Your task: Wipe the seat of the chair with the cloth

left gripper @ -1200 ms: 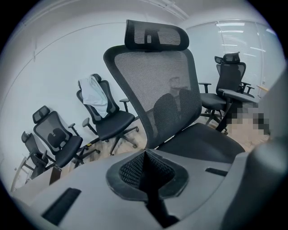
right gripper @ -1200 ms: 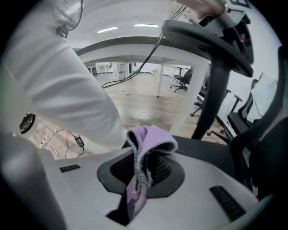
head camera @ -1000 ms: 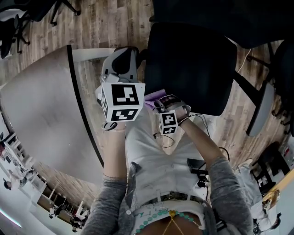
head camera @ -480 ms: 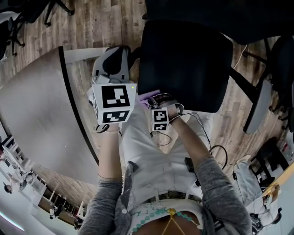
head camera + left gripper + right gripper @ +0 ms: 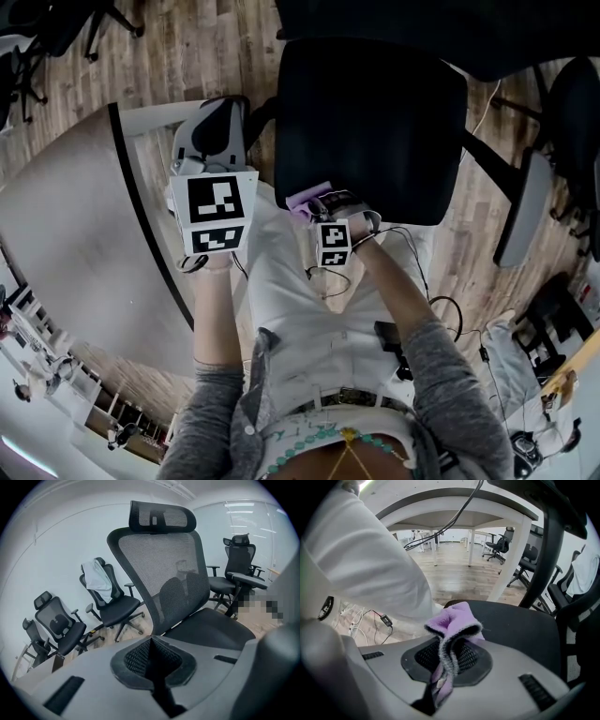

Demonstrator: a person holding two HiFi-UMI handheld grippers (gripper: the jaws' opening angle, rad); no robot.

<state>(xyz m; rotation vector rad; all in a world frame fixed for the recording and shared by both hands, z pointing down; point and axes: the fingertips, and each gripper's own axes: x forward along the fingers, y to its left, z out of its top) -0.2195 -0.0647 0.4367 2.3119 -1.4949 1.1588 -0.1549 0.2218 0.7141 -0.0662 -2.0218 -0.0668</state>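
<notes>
Right gripper (image 5: 440, 677) clamps purple cloth (image 5: 453, 620) at seat's (image 5: 375, 122) 7 o'clock edge; left gripper (image 5: 152, 665) closed, empty, 9 o'clock of seat.

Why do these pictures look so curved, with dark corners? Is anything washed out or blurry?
Head view: the wide lens bends the table edge into an arc, and the chair seat is featureless black. Left gripper view: dark round corners; the mesh chair back is sharp. Right gripper view: the purple cloth is crisp, the white trouser leg nearly washed out.
</notes>
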